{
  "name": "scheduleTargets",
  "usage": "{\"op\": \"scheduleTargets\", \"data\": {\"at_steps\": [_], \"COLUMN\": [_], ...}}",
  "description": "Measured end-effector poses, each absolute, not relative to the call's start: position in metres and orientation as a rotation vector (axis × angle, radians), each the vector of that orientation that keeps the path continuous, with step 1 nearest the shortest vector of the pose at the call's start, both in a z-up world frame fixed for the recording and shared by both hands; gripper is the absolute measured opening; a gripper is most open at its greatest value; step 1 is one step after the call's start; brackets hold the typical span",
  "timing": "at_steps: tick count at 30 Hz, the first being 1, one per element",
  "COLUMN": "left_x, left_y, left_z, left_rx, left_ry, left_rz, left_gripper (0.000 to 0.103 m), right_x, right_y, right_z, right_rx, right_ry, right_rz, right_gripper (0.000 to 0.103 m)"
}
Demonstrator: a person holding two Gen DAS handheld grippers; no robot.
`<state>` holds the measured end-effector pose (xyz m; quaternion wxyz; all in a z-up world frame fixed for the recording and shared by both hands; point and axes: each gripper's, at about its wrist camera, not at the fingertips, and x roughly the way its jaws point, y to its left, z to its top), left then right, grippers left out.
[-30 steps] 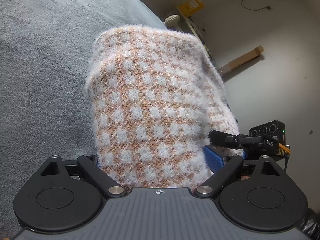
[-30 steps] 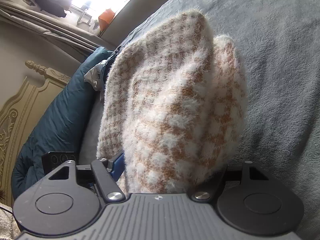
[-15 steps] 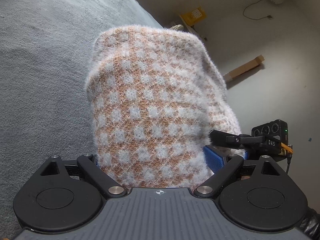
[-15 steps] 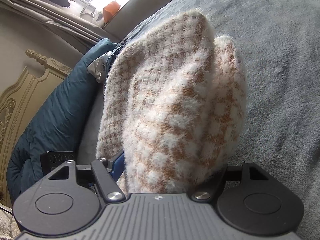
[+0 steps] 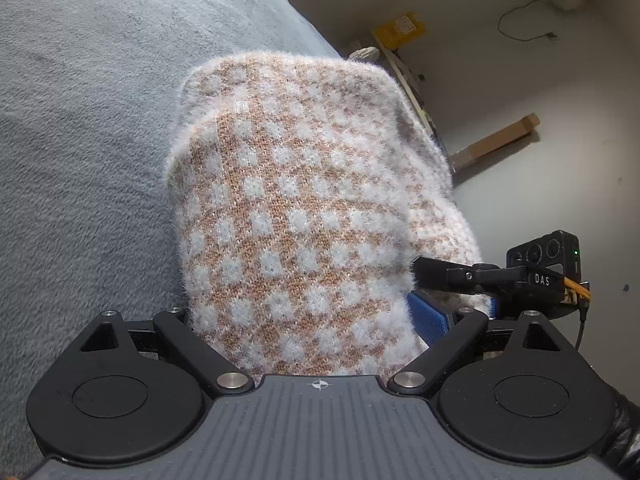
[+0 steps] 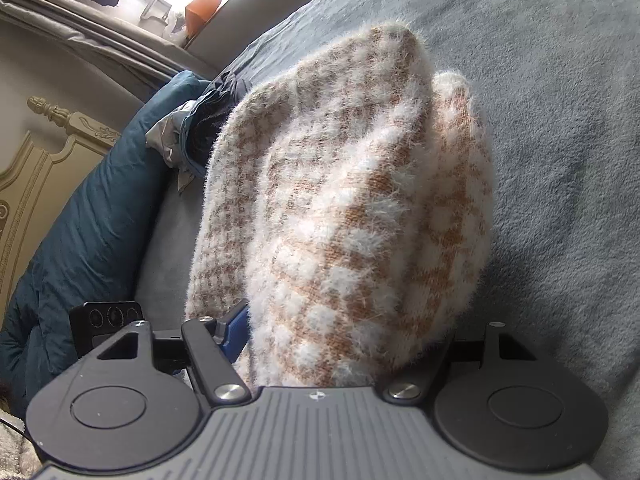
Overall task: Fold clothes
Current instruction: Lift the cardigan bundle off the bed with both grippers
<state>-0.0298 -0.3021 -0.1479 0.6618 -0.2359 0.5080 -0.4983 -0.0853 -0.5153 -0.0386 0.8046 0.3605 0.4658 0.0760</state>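
A fluffy sweater [image 5: 304, 200] in a cream and tan check hangs bunched and folded over itself above the grey bed. It fills the space between the fingers of my left gripper [image 5: 312, 312], which is shut on it; only one blue pad [image 5: 426, 316] shows. In the right wrist view the same sweater [image 6: 352, 208] bulges between the fingers of my right gripper [image 6: 344, 336], also shut on it. The two grippers hold it side by side, close together. Its lower end and most of the fingers are hidden by the wool.
A grey fleece blanket [image 5: 80, 120] covers the bed [image 6: 560, 120]. A teal duvet [image 6: 80, 220] and a dark garment pile [image 6: 208, 120] lie by the carved headboard [image 6: 36, 152]. Past the bed edge, the floor holds a cardboard strip [image 5: 496, 144] and a yellow box [image 5: 398, 32].
Both grippers have carried the sweater together across the bed and a little lower. The bed edge and floor have slid in the left view. The grip is unchanged.
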Motion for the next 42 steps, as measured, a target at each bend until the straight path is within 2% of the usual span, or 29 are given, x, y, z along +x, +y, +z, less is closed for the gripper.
{"op": "scheduleTargets", "data": {"at_steps": [8,13,23,34,42], "left_x": [-0.007,-0.008,-0.002,0.035,0.042], "left_y": [-0.337,-0.321,-0.323,-0.239,-0.237], "left_z": [-0.171,-0.174,-0.181,-0.170,-0.161], "left_rx": [-0.527,-0.497,-0.476,-0.449,-0.461], "left_ry": [1.142,1.099,1.128,1.155,1.167], "left_rz": [-1.137,-1.185,-1.267,-1.312,-1.335], "left_gripper": [0.092,0.093,0.094,0.094,0.094], "right_x": [-0.057,-0.046,-0.045,-0.037,-0.028], "right_y": [-0.532,-0.534,-0.532,-0.534,-0.530], "right_z": [-0.058,-0.080,-0.087,-0.098,-0.097], "right_rx": [0.780,0.803,0.831,0.861,0.867], "right_ry": [1.005,1.056,1.083,1.121,1.165], "right_rz": [0.129,0.101,0.091,0.095,0.076], "right_gripper": [0.073,0.074,0.076,0.079,0.080]}}
